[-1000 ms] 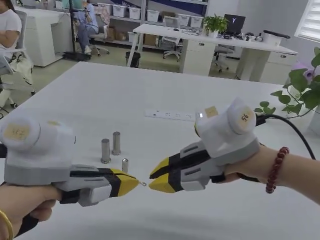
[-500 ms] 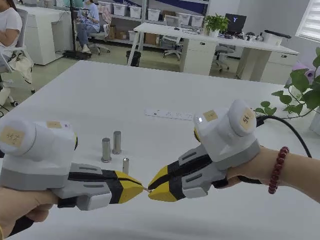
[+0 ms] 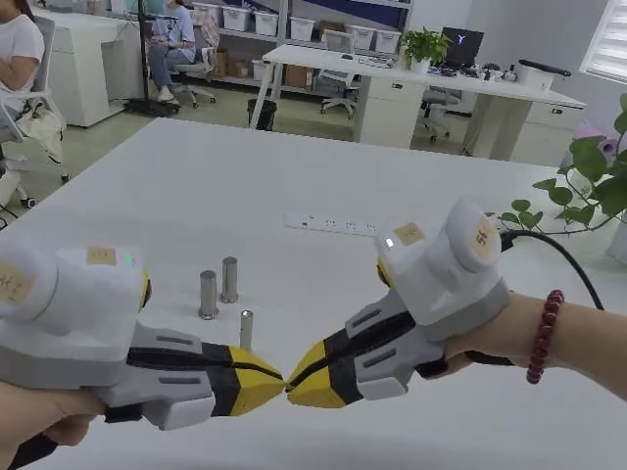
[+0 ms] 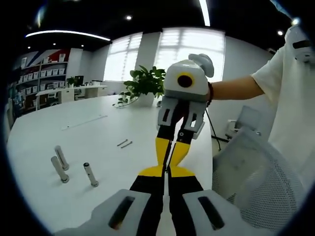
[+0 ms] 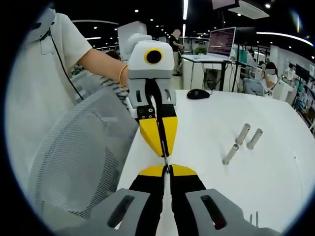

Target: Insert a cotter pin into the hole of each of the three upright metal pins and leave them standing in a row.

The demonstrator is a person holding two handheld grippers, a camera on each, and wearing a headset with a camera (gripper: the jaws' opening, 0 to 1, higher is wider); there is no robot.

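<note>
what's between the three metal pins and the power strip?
Nothing: head view shows bare white table between the metal pins and the power strip.

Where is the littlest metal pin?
In the head view the shortest pin stands on the white table, to the right of the two taller pins and nearer the person than they are.

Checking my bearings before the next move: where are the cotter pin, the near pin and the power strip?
cotter pin (image 5: 166, 161): right gripper view, on its exposed shank.
near pin (image 3: 246, 329): head view, on the middle of its body.
power strip (image 3: 333, 225): head view, on its top face.
</note>
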